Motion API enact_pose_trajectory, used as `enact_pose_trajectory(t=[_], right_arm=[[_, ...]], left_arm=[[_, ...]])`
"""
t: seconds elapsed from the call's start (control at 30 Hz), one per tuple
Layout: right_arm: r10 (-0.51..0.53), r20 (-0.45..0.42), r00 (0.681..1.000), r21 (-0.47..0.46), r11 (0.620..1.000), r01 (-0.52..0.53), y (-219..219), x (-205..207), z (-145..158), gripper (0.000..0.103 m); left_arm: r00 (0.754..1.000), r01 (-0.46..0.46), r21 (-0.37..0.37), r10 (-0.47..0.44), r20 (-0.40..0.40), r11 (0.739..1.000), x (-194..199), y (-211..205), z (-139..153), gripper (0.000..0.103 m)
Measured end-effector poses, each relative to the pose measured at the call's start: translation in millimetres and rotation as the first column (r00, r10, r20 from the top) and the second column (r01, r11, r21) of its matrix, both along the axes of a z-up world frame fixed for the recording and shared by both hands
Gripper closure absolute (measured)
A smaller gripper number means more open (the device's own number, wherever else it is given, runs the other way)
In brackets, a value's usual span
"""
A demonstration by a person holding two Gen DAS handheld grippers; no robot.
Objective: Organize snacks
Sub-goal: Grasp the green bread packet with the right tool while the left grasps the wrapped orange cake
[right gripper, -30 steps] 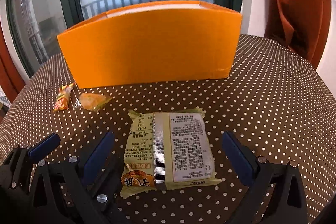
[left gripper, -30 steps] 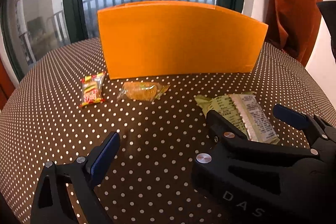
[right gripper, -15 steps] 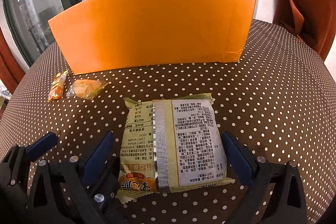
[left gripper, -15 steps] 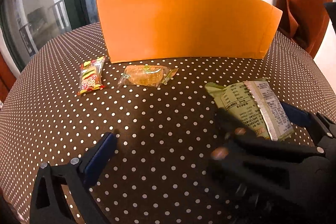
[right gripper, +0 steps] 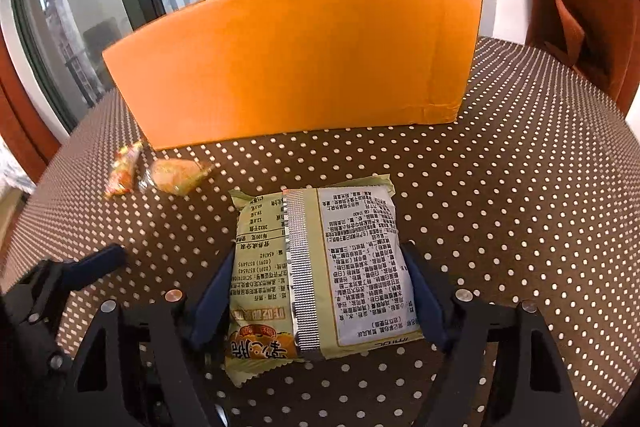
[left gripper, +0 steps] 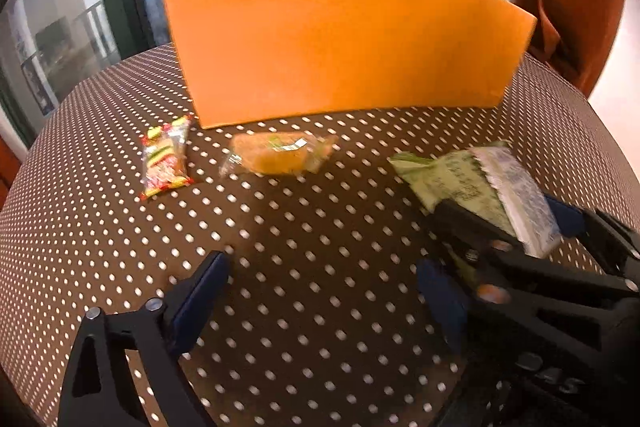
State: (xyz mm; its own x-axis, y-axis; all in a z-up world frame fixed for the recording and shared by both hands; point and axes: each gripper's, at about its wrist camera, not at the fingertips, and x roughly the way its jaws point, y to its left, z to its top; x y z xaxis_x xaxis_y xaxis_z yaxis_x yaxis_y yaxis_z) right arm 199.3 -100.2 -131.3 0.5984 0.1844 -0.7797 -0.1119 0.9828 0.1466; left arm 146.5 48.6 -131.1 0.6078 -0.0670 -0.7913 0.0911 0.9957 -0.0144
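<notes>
Right jaws clamped on the green packet; left jaws apart over bare bench.

Left wrist view: left gripper [left gripper: 320, 291] low in frame, jaws wide apart, nothing between them, just polka-dot bench [left gripper: 320, 227]. Orange box [left gripper: 340, 43] stands upper centre. Striped candy packet [left gripper: 166, 157] lies left of centre, clear-wrapped pastry [left gripper: 276, 157] just beside it, both near the box front. Right gripper [left gripper: 520, 239] at right edge, blurred, holding the green snack packet [left gripper: 460, 183].
Right wrist view: right gripper [right gripper: 320, 291] bottom centre, blue pads pressed against both sides of green snack packet, label side up. Whether the packet is lifted off the bench, can't tell. Candy and pastry at mid-left; left gripper in lower left.
</notes>
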Motion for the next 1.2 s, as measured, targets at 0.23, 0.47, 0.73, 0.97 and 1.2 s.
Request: enact_pose_trajectory(t=[0.23,0.47,0.73,0.97,1.2], right_arm=[[0.006,0.057,0.998,0.009,1.0,-0.007,-2,5,17,0.023],[-0.001,0.056,0.998,0.047,0.999,-0.002,0,23,25,0.023],[-0.031,0.03,0.999,0.071,0.997,0.028,5,39,19,0.023],[-0.042,0.006,0.999,0.054,0.998,0.042,14,50,11,0.023],[-0.039,0.011,0.999,0.043,0.998,0.038,31,58,9,0.023]], left_arm=[[0.999,-0.002,0.032,0.001,0.036,0.999,18,4,14,0.008],[0.998,0.023,0.037,-0.025,0.059,0.999,38,5,26,0.01],[0.999,0.009,0.024,-0.01,0.042,1.0,77,12,18,0.019],[1.0,0.001,0.002,-0.002,0.013,1.0,97,19,5,0.033],[0.999,-0.006,-0.001,0.006,0.039,1.0,92,24,2,0.043]])
